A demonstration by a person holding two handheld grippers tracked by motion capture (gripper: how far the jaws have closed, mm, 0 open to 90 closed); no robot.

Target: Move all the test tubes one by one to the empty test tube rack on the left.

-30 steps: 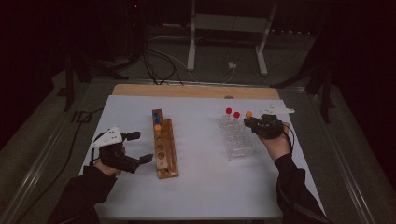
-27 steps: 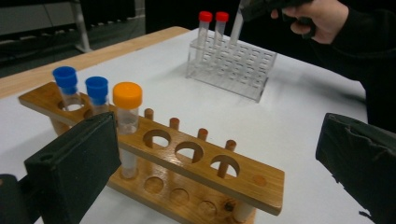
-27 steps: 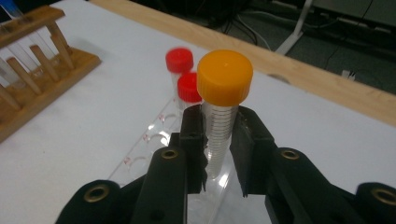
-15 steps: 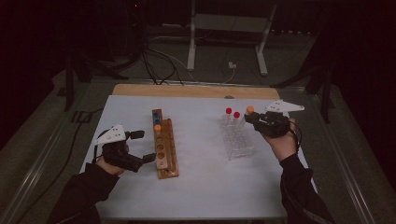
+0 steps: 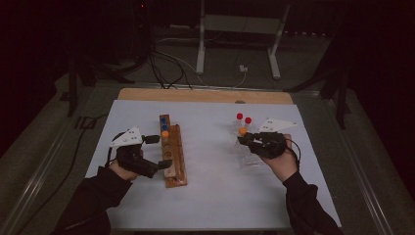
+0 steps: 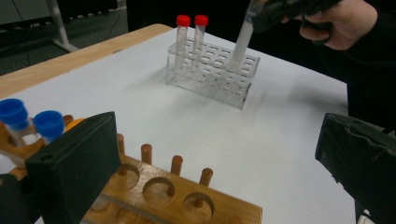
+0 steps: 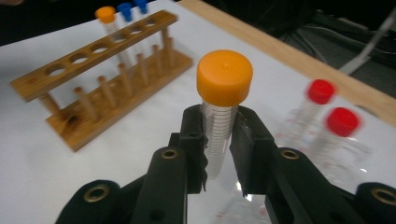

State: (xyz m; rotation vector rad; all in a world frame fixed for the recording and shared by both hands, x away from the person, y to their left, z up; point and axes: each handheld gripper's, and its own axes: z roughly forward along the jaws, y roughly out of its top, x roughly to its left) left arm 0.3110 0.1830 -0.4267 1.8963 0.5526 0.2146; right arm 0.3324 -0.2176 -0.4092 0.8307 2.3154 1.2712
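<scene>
High view shows two racks: the wooden rack (image 5: 172, 152) holding three capped tubes, the clear rack (image 5: 246, 152) two red-capped, while the right gripper (image 5: 243, 139) clamps one orange-capped tube (image 7: 219, 121) above it and the left gripper (image 5: 157, 151) hovers, jaws spread.

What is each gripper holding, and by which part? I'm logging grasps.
The right gripper clamps the orange-capped tube by its upper body, just below the cap. The left gripper is open and holds nothing.
</scene>
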